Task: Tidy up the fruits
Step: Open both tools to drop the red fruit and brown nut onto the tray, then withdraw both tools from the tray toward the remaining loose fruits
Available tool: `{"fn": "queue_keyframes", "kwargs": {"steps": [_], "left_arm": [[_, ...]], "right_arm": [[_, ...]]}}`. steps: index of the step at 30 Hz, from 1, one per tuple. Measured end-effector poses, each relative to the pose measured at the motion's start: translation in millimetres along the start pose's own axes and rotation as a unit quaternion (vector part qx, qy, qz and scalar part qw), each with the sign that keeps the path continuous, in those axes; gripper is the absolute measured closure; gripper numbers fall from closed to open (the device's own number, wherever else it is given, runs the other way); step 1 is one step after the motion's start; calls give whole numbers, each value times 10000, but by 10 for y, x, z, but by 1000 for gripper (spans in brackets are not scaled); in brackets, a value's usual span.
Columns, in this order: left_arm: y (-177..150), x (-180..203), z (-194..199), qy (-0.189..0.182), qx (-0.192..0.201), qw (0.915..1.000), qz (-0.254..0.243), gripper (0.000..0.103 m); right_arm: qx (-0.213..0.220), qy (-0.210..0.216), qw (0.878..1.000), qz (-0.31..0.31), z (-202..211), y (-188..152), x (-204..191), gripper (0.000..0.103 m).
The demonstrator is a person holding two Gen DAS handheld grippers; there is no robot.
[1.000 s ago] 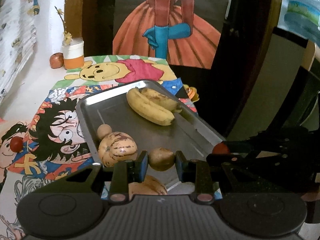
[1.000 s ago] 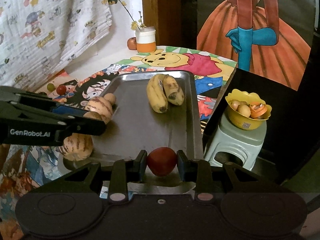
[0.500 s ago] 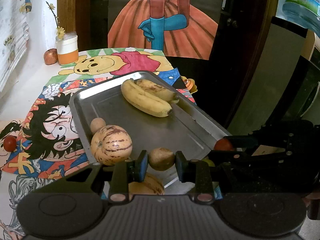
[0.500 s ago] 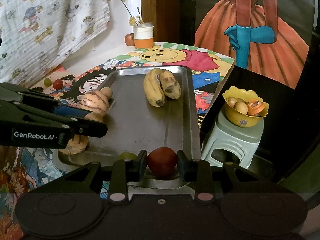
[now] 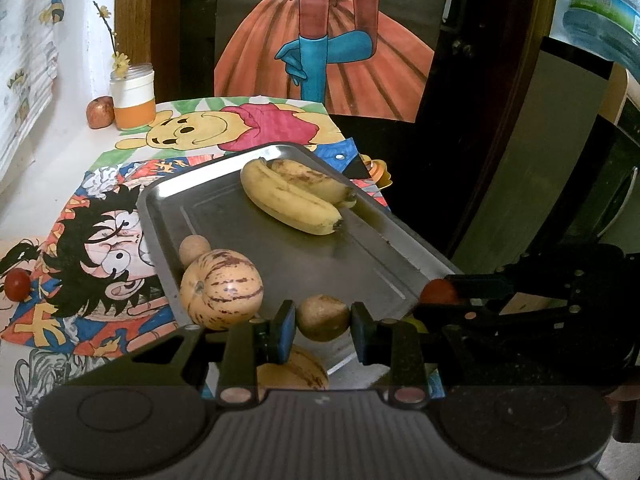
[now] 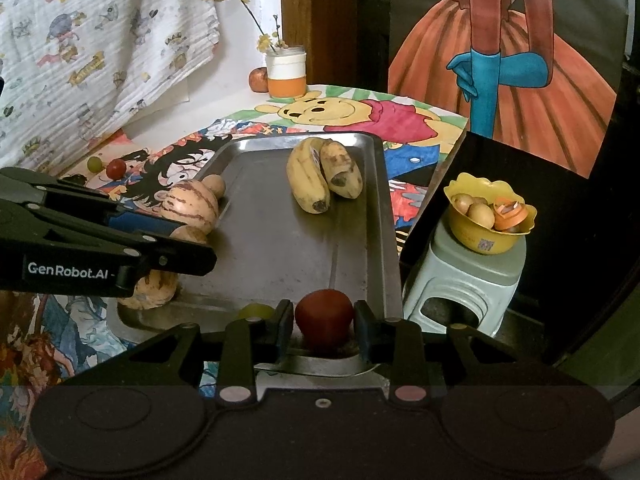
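So each hand-held gripper has a fruit pinched right now. The left hand-held gripper (image 5: 323,317) is clamped on a small brown fruit (image 5: 322,317), held over the near end of the metal tray (image 5: 224,208), just beside the striped melon (image 5: 221,289). The right hand-held gripper (image 6: 324,317) has a red tomato (image 6: 325,317) between its pads, sitting at the tray's near right corner; it looks gripped, though the pads may be just easing off.

My take: the step is setting these two down on the tray. Round fruit rolls, so I'd lower each until it actually rests on the metal, then open slowly. Park the brown one against the melon and the small tan fruit (image 5: 195,247), away from the bananas (image 5: 294,196). Keep the tomato off the tray lip, since the stool (image 6: 466,284) with the yellow bowl (image 6: 486,240) is right below that edge.
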State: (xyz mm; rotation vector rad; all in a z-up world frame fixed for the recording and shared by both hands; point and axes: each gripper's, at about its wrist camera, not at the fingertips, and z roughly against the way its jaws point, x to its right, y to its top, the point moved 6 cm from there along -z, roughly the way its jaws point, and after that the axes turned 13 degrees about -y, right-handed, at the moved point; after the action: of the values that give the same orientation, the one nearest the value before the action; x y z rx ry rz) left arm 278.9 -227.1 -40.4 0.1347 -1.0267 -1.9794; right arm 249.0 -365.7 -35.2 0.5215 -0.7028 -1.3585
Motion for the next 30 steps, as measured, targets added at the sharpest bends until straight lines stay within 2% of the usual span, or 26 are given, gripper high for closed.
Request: {"fn": "queue_keyframes", "kwargs": {"steps": [3, 5, 7, 11, 16, 18, 25, 27, 30], "left_arm": [[1, 6, 11, -35, 16, 10000, 34, 69], [11, -2, 37, -30, 47, 10000, 52, 61], [22, -6, 82, -38, 117, 9999, 67, 44], [59, -7, 191, -81, 279, 9995, 99, 42], [81, -14, 372, -23, 520, 9985, 150, 26], [72, -17, 459, 44, 617, 9980, 160, 21], [27, -96, 817, 246, 974, 9944, 325, 3], [14, -116, 925, 280, 1079, 9930, 381, 0], [-28, -148, 1100, 367, 1226, 9907, 469, 0]], "right_arm": [[41, -11, 10000, -25, 38, 9, 7, 64], [74, -17, 10000, -59, 71, 18, 14, 62], [117, -24, 9999, -86, 112, 27, 13, 59], [200, -40, 9997, -147, 205, 55, 5, 53], [371, -72, 9990, -249, 340, 80, -15, 30], [415, -132, 9986, -297, 397, 80, -35, 27], [594, -198, 9969, -477, 669, 91, -101, 7], [650, -230, 9962, -535, 780, 111, -117, 1], [672, -254, 9959, -551, 942, 141, -153, 1]]}}
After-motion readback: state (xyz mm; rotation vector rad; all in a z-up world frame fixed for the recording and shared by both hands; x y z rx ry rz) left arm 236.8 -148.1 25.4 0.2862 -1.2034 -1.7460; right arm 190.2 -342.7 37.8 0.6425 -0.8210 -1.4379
